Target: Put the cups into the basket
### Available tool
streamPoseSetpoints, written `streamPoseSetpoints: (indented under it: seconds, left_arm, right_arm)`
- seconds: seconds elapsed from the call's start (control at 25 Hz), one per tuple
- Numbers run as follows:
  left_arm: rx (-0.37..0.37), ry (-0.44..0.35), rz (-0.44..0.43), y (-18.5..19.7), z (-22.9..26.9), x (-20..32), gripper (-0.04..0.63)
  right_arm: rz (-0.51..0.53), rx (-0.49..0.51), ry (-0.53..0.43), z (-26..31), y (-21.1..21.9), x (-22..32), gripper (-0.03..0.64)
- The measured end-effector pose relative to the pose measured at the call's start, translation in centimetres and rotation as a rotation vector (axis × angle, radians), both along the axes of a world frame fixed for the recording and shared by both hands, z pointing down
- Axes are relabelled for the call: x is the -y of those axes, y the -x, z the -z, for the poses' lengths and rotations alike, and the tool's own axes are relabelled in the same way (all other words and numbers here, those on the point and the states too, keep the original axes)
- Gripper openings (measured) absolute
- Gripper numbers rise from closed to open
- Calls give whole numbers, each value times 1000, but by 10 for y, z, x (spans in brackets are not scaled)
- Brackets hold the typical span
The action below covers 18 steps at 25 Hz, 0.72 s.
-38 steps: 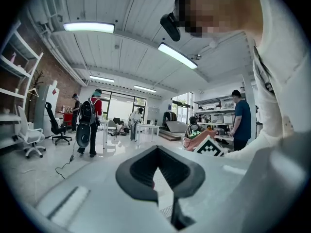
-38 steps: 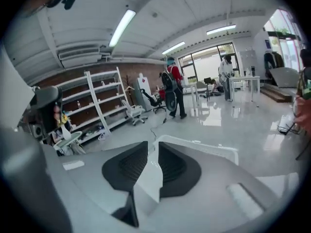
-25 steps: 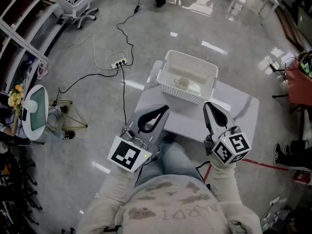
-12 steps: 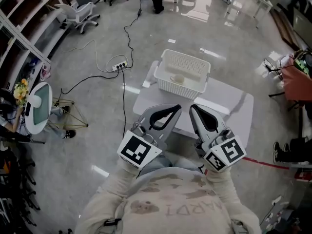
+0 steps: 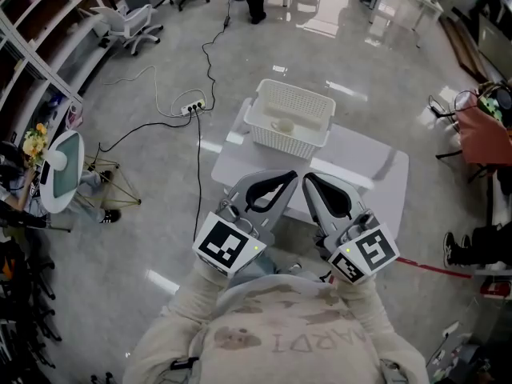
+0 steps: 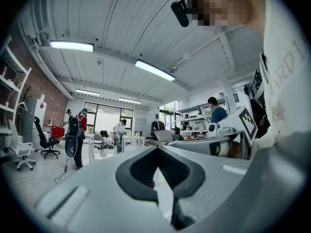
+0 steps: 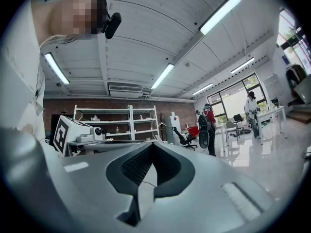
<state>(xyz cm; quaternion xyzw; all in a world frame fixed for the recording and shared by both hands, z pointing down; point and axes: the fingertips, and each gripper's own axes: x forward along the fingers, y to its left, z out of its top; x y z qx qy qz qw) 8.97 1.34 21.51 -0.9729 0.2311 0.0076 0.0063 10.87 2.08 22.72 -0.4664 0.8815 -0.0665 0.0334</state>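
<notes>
The white basket [image 5: 280, 143] stands on the far left part of the white desk [image 5: 364, 162], at the edge away from the person. Inside it, near the middle of its floor, lies a pale cup [image 5: 282, 125]. From the head view it is too small to tell whether a second cup sits beside it.

Both grippers are held on the near side of the basket, over the desk's near edge and well apart from the basket's front wall. The left gripper [image 5: 282, 181] and the right gripper [image 5: 312, 184] sit close together, side by side, tips angled toward each other and toward the basket. The cup lies beyond both sets of jaws, with the basket's wall between them.

In each gripper view the jaws are pressed together at the tips with nothing between them. Those views look up and out over the room, so neither the basket nor the cup appears in them.

To the left of the basket, a power strip [image 5: 193, 107] with trailing cables lies on the floor [image 5: 144, 198].
</notes>
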Motion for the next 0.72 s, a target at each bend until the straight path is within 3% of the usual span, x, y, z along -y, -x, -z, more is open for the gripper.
streamPoseSetpoints:
  seconds: [0.32,0.52,0.72]
  left_arm:
    - [-5,12,22,3,1,-5,2]
    - [-6,-23,23,5,8,-3,2]
    - [-19,8,52,12,8,-1,2]
  right_arm:
    - [6,2,-3,2,0,-9,25]
    - [19,-5,-20,5,5,-7,25]
    - [21,-3,-26,13,8,-6,25]
